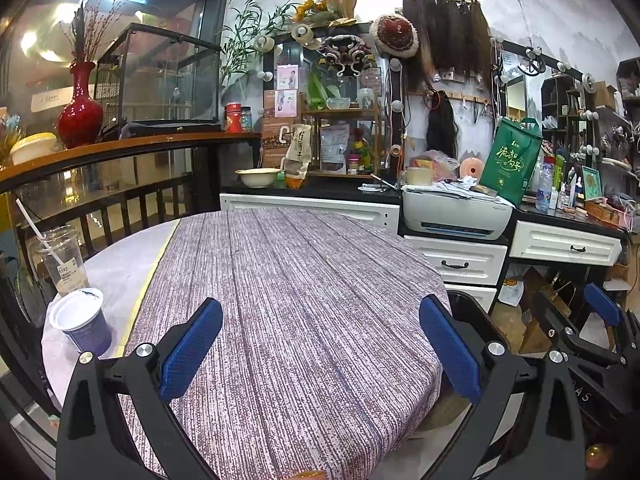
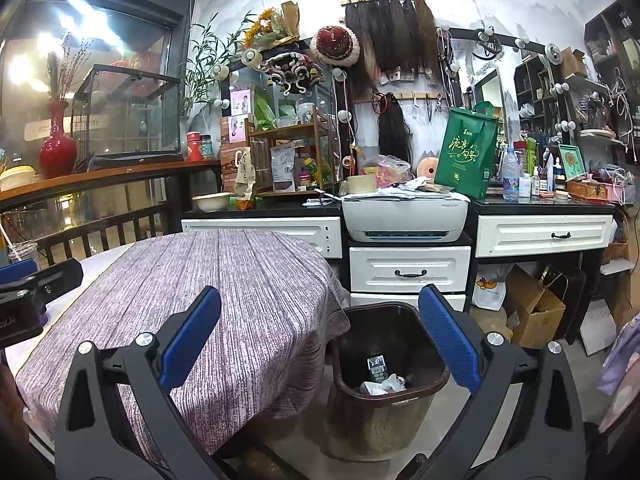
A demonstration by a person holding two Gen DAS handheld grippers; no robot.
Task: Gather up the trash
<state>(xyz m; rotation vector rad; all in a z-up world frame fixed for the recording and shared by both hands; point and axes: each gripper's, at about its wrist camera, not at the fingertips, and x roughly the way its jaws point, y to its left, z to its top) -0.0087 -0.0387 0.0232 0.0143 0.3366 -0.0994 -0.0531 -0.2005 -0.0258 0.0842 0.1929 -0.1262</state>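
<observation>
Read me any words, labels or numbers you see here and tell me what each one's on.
"流韵何兴", my best reading of the brush script: green tote bag.
"6192", roughly: sticker on the clear plastic cup.
Brush characters on the paper bag: unreadable.
Carton in the trash bin, printer badge, posters: too small.

Two upright cups [image 1: 82, 320], table's left edge

Left claw [image 1: 320, 344], right claw [image 2: 320, 344]: black frames, blue pads, silver screws.
</observation>
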